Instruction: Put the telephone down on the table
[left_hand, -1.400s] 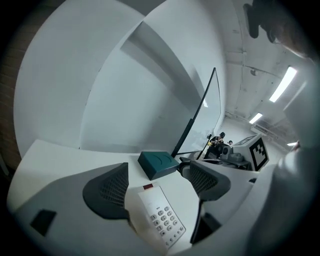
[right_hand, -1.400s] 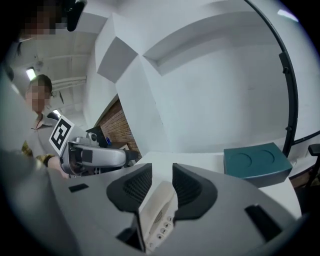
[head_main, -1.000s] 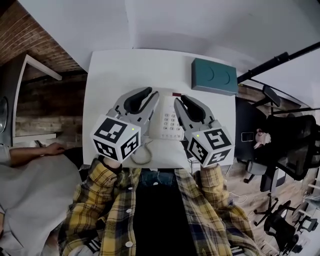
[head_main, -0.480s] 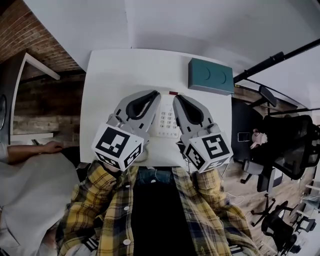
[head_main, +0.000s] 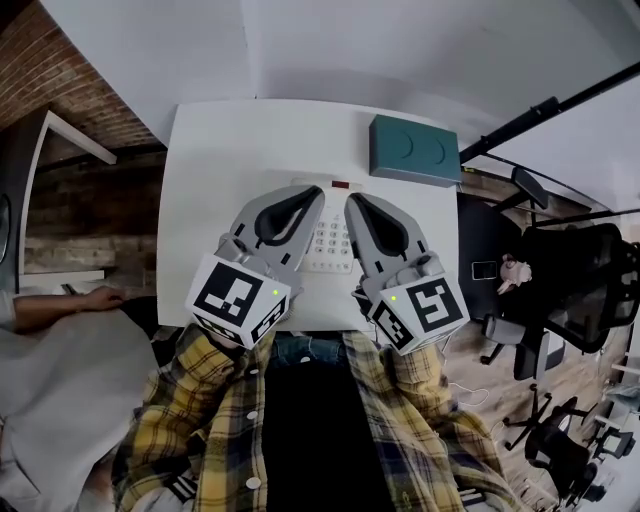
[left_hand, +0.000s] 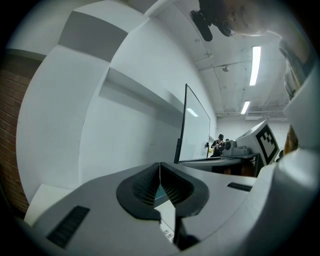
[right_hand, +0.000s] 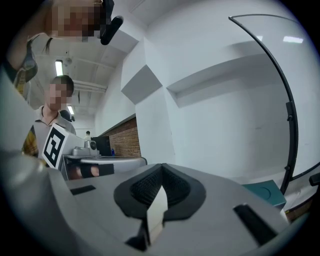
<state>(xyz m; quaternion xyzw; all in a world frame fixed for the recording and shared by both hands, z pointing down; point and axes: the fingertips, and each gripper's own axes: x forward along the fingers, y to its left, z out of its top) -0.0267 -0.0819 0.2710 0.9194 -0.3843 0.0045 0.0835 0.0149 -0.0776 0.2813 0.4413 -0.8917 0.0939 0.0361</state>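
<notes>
I keep left tongs (head_main: 312, 195) and right tongs (head_main: 355, 202) closed, empty. The telephone (head_main: 330, 240) looks stiff and light; I'd grip its three and nine o'clock sides.

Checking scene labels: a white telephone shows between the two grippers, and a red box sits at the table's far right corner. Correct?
One thing is wrong: the box at the table's far right corner is teal, not red; the head view shows it. The telephone part stands.

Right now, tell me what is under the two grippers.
A white telephone: its keypad shows between the left gripper and the right gripper, over the white table. The grippers cover both its sides and its near end; whether it rests on the table cannot be seen.
</notes>
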